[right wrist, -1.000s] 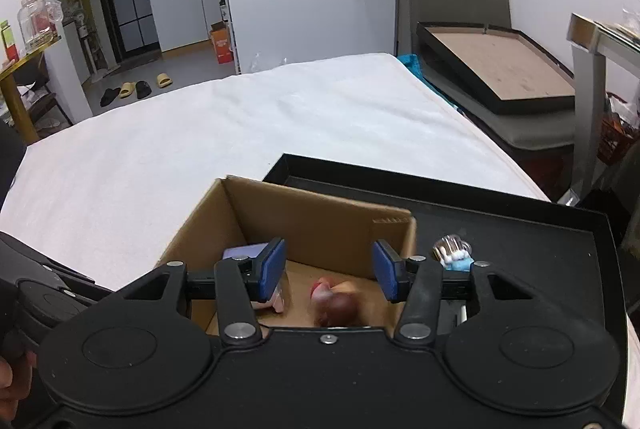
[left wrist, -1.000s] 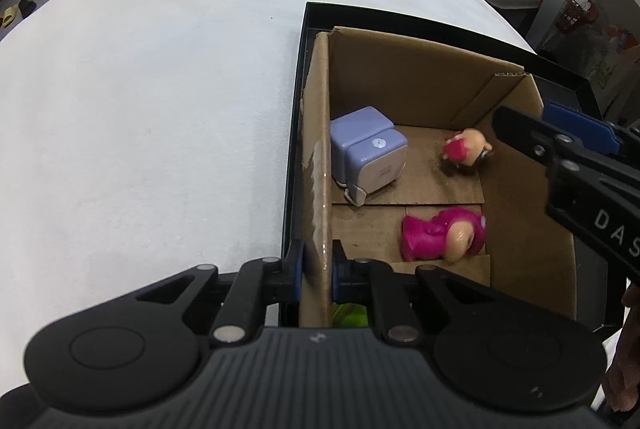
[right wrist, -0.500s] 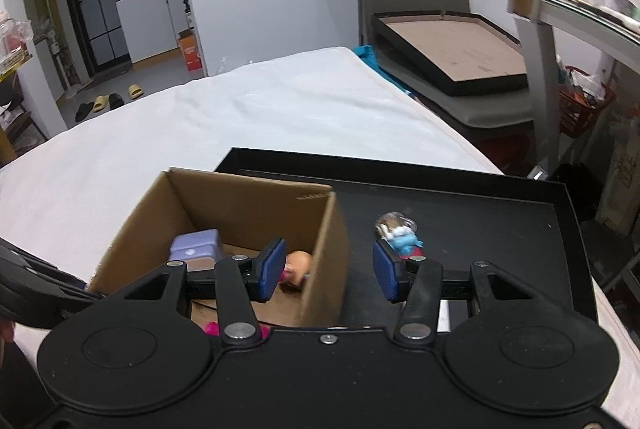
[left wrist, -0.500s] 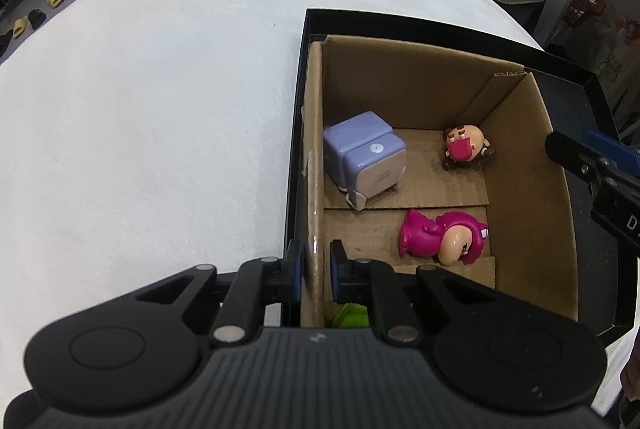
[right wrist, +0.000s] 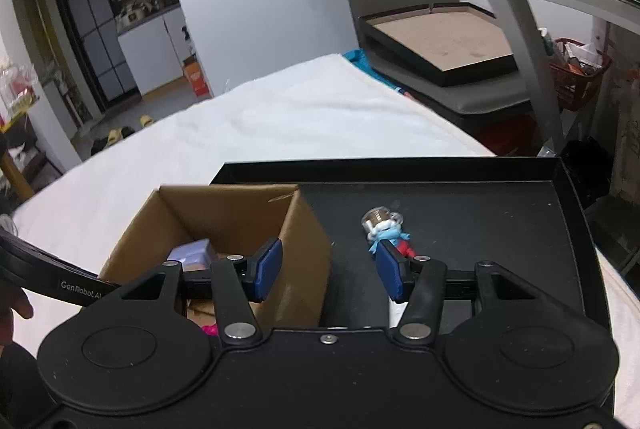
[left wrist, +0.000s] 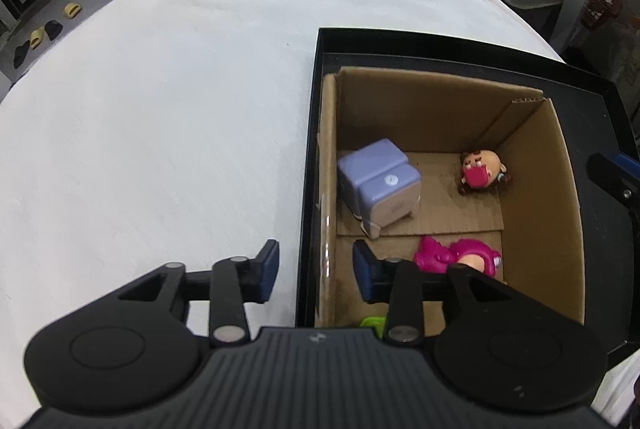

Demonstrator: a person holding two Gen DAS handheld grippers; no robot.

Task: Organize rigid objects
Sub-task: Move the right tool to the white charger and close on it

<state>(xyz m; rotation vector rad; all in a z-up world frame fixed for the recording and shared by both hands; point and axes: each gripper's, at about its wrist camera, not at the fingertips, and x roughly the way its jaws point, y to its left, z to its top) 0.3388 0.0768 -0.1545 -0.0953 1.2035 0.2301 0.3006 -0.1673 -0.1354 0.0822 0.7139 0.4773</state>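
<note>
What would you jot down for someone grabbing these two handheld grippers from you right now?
Left gripper: open, jaws straddling the near-left wall of the cardboard box, gripping nothing.
Right gripper: open, empty, hovering over the black tray, near the blue-and-red figurine.
In the box: lavender cube, small doll with a pink mask, magenta figure lying down, and something green mostly hidden by the gripper.
Done: those four are boxed.
Left: the figurine lies on the tray outside the box; it probably goes in next.
</note>
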